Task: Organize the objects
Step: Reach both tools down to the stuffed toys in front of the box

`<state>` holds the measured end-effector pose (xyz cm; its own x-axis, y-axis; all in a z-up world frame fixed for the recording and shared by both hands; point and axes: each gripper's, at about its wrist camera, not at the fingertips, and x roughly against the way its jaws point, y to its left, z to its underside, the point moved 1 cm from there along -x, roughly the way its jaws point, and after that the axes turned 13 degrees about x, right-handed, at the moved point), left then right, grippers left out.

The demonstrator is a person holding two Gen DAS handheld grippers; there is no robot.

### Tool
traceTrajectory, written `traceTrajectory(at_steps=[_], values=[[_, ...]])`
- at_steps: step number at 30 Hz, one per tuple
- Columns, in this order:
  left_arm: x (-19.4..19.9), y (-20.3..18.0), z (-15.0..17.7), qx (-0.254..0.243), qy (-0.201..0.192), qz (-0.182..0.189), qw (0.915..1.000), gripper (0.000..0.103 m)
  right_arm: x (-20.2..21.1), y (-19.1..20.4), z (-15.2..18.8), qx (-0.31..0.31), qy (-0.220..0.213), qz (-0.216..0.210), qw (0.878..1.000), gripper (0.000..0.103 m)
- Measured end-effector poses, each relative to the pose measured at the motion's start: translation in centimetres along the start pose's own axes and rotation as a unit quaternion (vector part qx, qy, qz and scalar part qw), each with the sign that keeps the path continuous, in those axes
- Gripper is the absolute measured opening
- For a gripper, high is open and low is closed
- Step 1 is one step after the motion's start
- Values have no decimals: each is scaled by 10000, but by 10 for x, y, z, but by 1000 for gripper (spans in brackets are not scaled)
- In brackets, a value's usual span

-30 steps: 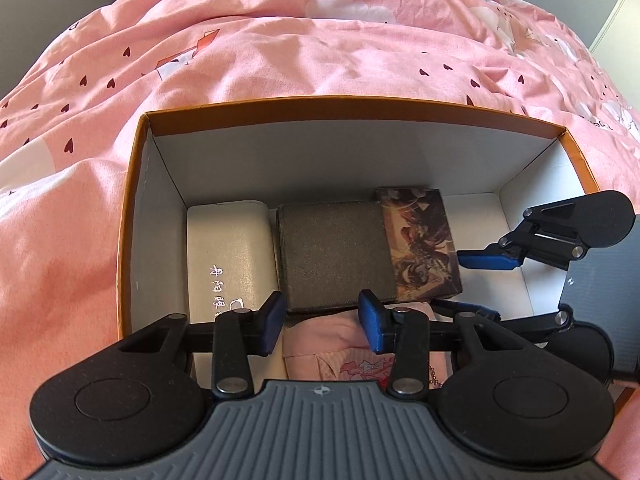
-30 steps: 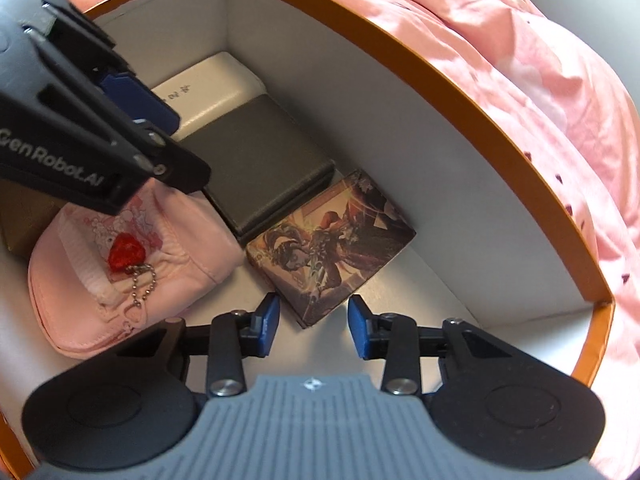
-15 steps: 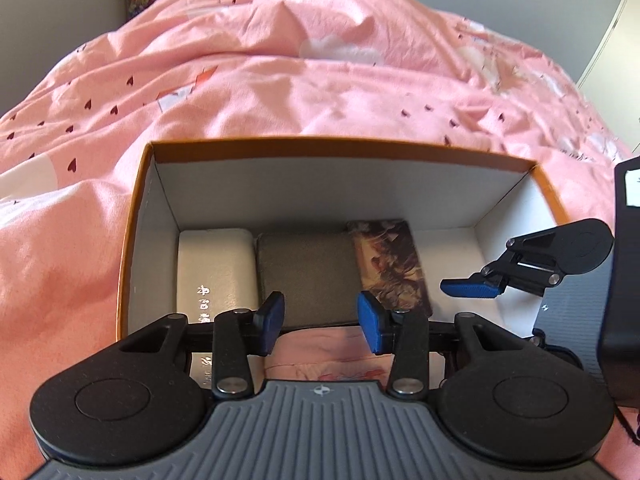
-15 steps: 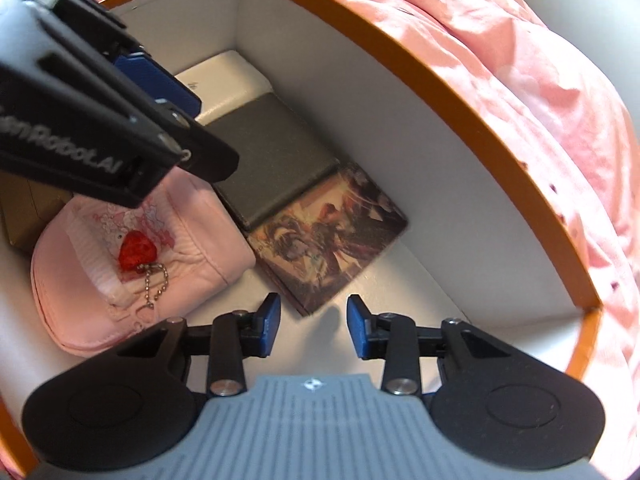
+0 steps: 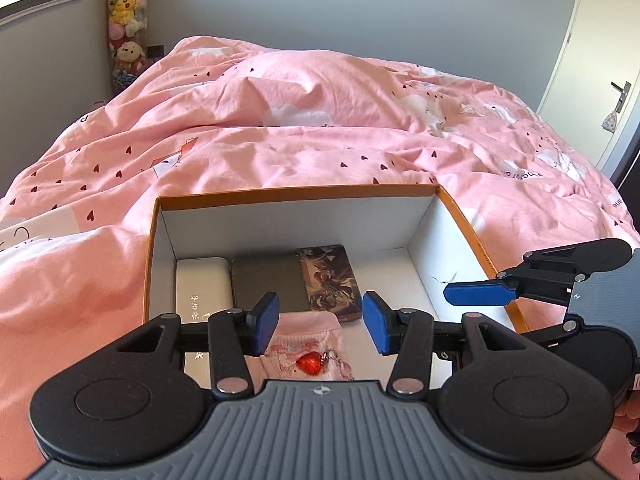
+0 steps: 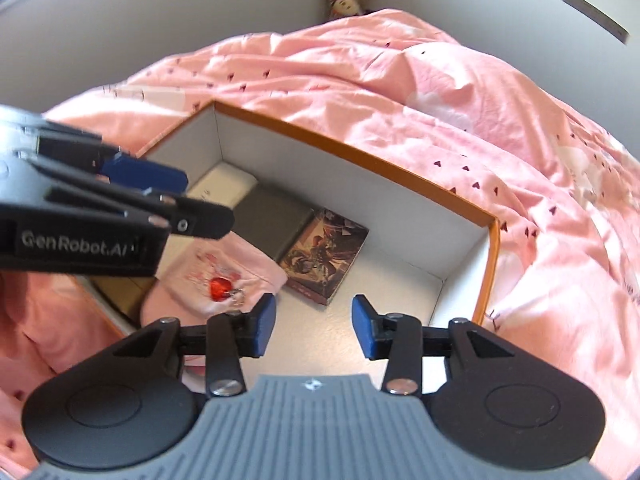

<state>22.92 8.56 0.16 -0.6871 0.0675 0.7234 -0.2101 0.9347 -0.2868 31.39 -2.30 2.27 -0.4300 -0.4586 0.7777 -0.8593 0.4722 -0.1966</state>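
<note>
An orange-rimmed cardboard box (image 5: 460,216) with white inner walls (image 6: 360,184) sits on the pink bed. Inside lie a white case (image 5: 202,284), a dark grey pad (image 5: 266,280), an illustrated box (image 5: 328,276) and a pink pouch (image 5: 308,340) with a red heart charm (image 5: 310,362). They also show in the right wrist view: case (image 6: 224,188), pad (image 6: 272,216), illustrated box (image 6: 324,256), pouch (image 6: 216,280). My left gripper (image 5: 318,322) is open and empty above the box's near edge. My right gripper (image 6: 314,330) is open and empty over the box's right side.
A rumpled pink duvet (image 5: 320,120) with small hearts surrounds the box. Stuffed toys (image 5: 126,20) hang in the far left corner. A white door (image 5: 600,60) stands at the right. Bare white box floor (image 6: 380,280) lies right of the illustrated box.
Both grippers have risen and pulled back from the box; the box looks smaller and more of the bed and room shows. Both stay open. The items in the box have not moved.
</note>
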Motion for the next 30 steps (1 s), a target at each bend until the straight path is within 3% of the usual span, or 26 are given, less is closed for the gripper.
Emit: traceTrajectory(at_steps=[1,8,14,18,23,30], values=[[4,0,3,5,38,63,10000,56,4,19,7,-105,-75,-19,9999,46],[31,10,36,112,488,513,9974,56,39,42,42,-721,-339,137,9967,46],[37,13,70,229,986,667,9926,56,60,55,82,-1382,-124,124,9903,44],[32,17,91,606,1428,874,9840,56,67,62,104,-1753,88,61,9845,42],[25,16,115,838,1857,864,9752,56,69,79,121,-1756,325,-45,9839,43],[24,13,131,835,2069,664,9725,56,59,103,131,-1194,691,348,9898,54]])
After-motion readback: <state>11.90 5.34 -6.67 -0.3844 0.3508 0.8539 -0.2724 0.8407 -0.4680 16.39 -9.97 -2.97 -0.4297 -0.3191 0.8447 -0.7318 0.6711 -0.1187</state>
